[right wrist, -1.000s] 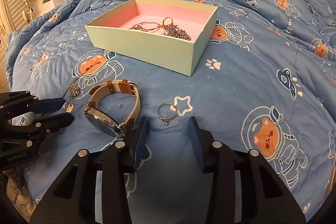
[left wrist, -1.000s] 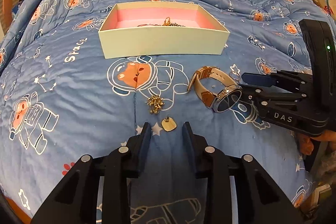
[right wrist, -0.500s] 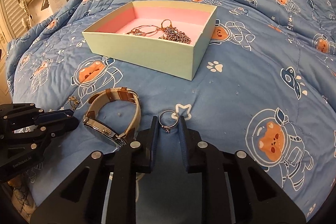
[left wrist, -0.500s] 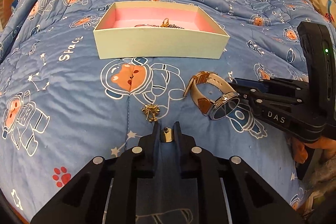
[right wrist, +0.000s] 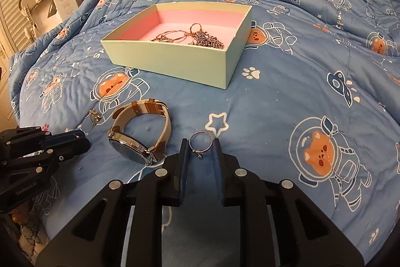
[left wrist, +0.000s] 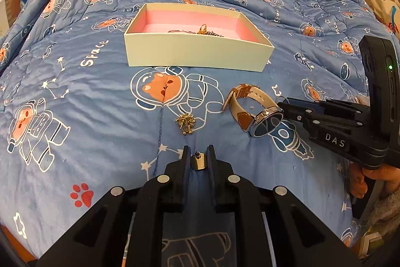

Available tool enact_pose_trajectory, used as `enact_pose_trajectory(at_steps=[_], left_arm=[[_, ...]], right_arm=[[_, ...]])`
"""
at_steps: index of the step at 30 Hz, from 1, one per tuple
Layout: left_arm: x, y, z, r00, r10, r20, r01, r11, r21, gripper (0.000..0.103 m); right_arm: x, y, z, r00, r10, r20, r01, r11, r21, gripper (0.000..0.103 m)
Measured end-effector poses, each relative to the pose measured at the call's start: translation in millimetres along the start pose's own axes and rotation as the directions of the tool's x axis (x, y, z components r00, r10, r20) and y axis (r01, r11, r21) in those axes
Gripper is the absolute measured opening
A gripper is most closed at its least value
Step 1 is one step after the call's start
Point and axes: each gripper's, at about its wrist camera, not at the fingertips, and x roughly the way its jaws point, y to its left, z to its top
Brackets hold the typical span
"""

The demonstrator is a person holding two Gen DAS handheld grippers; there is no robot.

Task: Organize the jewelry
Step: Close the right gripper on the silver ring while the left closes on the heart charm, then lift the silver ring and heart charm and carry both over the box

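My left gripper (left wrist: 198, 154) is shut on a small gold heart earring (left wrist: 198, 163), held just above the blue quilt. My right gripper (right wrist: 200, 145) is shut on a silver ring (right wrist: 200, 140), also low over the quilt. A pale green box with a pink lining (left wrist: 197, 55) (right wrist: 175, 61) stands farther back and holds gold chains and hoops (right wrist: 197, 38). A wristwatch with a beige and brown strap (left wrist: 252, 109) (right wrist: 142, 129) lies between the grippers. A gold starburst earring (left wrist: 185, 122) (right wrist: 94, 116) lies just ahead of my left gripper.
The blue astronaut-print quilt (left wrist: 75, 91) covers the whole bed and is rumpled toward the back. The right gripper's body (left wrist: 350, 126) shows at the right of the left wrist view. The left gripper's body (right wrist: 32, 154) shows at the left of the right wrist view.
Both grippers closed: the left on the gold heart earring, the right on the silver ring. Both have since lifted slightly with their pieces.
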Motion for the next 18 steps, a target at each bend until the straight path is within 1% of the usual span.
enact_pose_trajectory(at_steps=[6, 9, 18], left_arm=[[-8, 3, 0, 1.000, 0.008, 0.007, -0.008, 1.000, -0.008, 0.013], [-14, 4, 2, 1.000, 0.008, 0.018, -0.008, 1.000, -0.011, 0.013], [-31, -4, 21, 0.998, -0.002, 0.061, 0.001, 1.000, 0.019, 0.013]], right_arm=[[-11, -2, -4, 1.000, 0.010, -0.008, -0.010, 1.000, 0.006, 0.019], [-19, 0, -2, 1.000, 0.019, 0.003, -0.019, 1.000, -0.003, 0.019], [-44, 9, 19, 0.995, 0.076, 0.060, -0.076, 0.997, -0.008, 0.019]])
